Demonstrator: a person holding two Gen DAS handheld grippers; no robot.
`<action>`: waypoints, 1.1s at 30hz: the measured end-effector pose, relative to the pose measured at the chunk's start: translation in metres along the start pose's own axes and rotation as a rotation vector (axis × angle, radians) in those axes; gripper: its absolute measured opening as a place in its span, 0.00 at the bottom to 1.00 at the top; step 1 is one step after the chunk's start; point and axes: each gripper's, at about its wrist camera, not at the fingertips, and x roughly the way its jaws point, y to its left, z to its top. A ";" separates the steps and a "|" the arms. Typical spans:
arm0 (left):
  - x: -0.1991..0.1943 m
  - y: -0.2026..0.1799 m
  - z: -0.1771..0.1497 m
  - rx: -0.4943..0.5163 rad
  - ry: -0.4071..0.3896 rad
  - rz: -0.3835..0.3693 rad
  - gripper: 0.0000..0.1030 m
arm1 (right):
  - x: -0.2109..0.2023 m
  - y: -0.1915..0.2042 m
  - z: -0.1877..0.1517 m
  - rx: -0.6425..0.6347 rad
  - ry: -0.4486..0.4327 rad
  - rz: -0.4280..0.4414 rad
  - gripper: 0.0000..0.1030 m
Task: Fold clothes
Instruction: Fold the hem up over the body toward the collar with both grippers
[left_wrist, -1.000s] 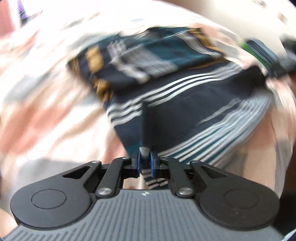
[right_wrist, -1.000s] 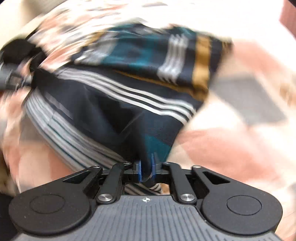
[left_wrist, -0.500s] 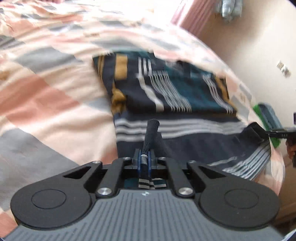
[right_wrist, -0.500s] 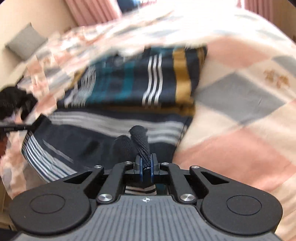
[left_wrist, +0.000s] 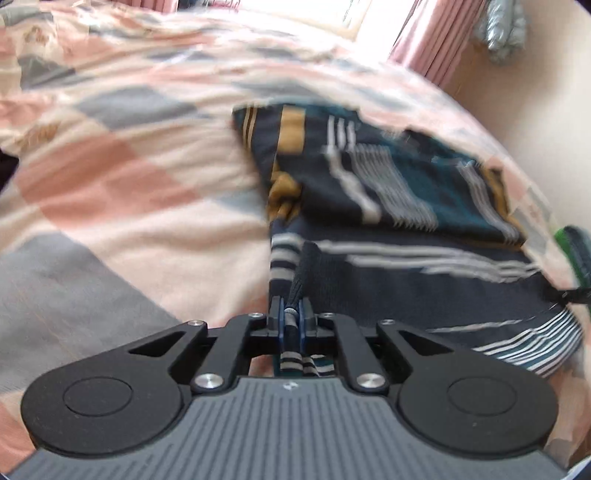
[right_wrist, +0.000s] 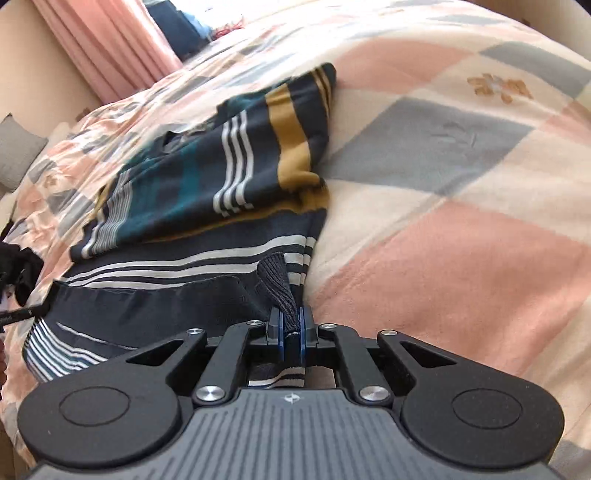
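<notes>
Striped knit garment (left_wrist: 388, 206) (right_wrist: 207, 192) lying on a bed under a checked pink, grey and cream bedspread (left_wrist: 129, 192) (right_wrist: 461, 229), its far part already doubled over itself. We hold the near edge at its two corners: the left gripper (left_wrist: 290, 321) has its fingers clamped on a bunched, ribbed corner, and the right gripper (right_wrist: 290, 326) is likewise closed on the opposite corner, with cloth pinched between the blue pads in both wrist views. We judge the garment light, soft and fully limp; it will sag between the two holds and crease wherever slack gathers, so the edge should be kept taut. The ribbed hem corners give the firmest hold, being thicker than the body knit. No container appears in either view; the garment rests directly on the bedspread.
</notes>
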 end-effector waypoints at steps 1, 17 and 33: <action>0.000 -0.001 0.001 -0.008 0.001 -0.005 0.06 | -0.001 0.001 0.001 -0.001 -0.003 -0.002 0.07; -0.005 -0.008 0.020 0.032 -0.030 -0.032 0.03 | -0.003 0.013 0.007 -0.077 -0.033 -0.021 0.08; -0.048 -0.071 0.003 0.309 -0.007 0.103 0.12 | -0.055 0.091 -0.032 -0.248 -0.162 -0.207 0.44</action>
